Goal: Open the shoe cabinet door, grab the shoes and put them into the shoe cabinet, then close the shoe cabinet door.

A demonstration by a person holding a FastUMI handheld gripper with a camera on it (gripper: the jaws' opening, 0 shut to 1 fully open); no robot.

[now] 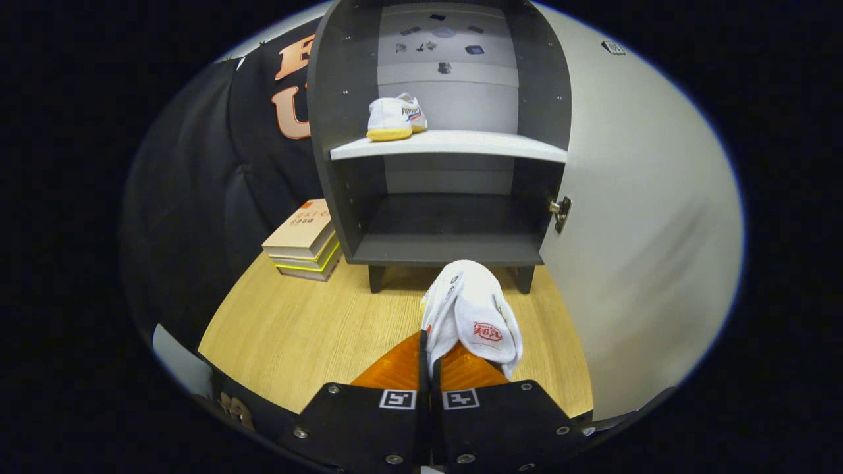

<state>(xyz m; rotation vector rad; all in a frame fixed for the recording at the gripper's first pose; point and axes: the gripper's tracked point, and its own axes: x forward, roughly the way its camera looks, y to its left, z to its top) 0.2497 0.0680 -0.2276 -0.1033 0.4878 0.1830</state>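
- The gripper [429, 359] has its two fingers drawn almost together, pinching the thin edge of a white canvas shoe with a red mark on its tongue [475, 315]; both fingers press on the fabric, with only a narrow slit between them.
- The held shoe rises just ahead of the fingertips, its opening folded over and its toe pointing away toward the cabinet; it hangs above the light wood-grain tabletop [309, 329].
- Beyond the shoe stands the dark grey shoe cabinet with short legs [342, 131], resting on the tabletop, its front open.
- The cabinet's pale grey door [632, 217] is swung wide to the right, hung on a metal hinge [560, 212] at the cabinet's right wall.
- Inside, a light grey shelf [461, 143] splits the cabinet into an upper and a lower compartment; the lower compartment's dark floor is bare.
- A second white canvas shoe with a yellowish sole [395, 118] sits on the shelf in the upper compartment, toward its left side, heel facing out.
- To the left of the cabinet, close beside its wall, a stack of books with tan covers [304, 240] lies on the tabletop.
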